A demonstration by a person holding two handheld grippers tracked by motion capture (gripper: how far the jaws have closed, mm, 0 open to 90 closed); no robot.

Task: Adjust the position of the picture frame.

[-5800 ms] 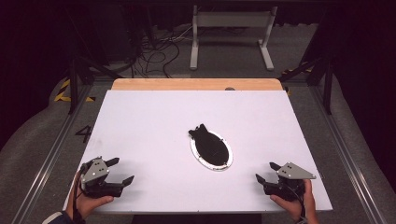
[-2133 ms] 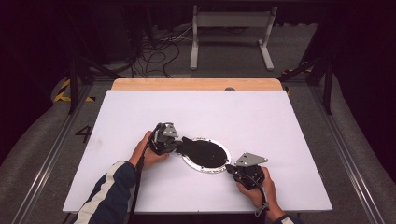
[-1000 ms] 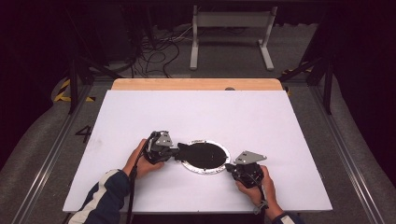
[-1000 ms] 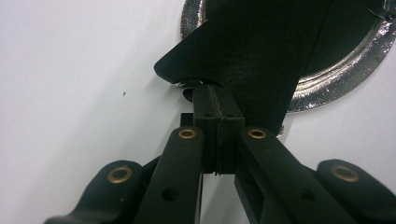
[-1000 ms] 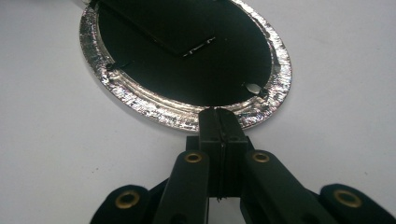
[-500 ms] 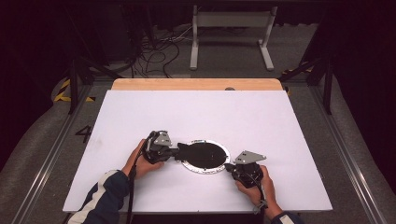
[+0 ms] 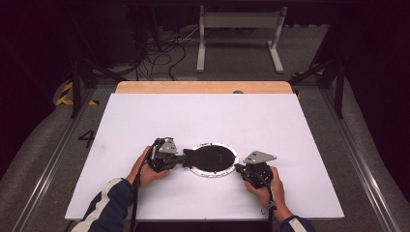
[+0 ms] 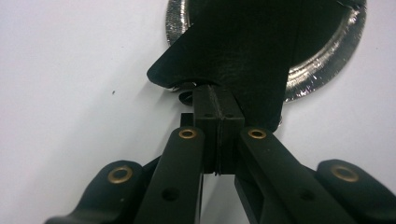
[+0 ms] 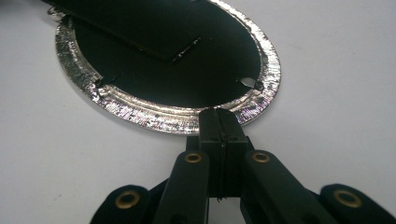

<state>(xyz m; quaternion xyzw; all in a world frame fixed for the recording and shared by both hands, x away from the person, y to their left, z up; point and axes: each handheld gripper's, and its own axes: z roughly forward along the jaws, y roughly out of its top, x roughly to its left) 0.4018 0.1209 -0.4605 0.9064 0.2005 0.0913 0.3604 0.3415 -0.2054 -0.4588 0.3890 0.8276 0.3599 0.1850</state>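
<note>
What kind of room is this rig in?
Probably a lab or recording studio: a white table on floor rails, loose cables behind it, black surroundings, and tape markings on the floor.

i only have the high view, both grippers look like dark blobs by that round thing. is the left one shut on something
Observer: In the left gripper view the left gripper has its jaws shut at the black flap's edge; whether they pinch it I cannot tell.
Operator: and the right one
Observer: The right gripper, jaws shut together, has its tips at the silver rim of the disc.
Operator: what's that rim like
Observer: Shiny, finely textured, ringing a black centre.
</note>
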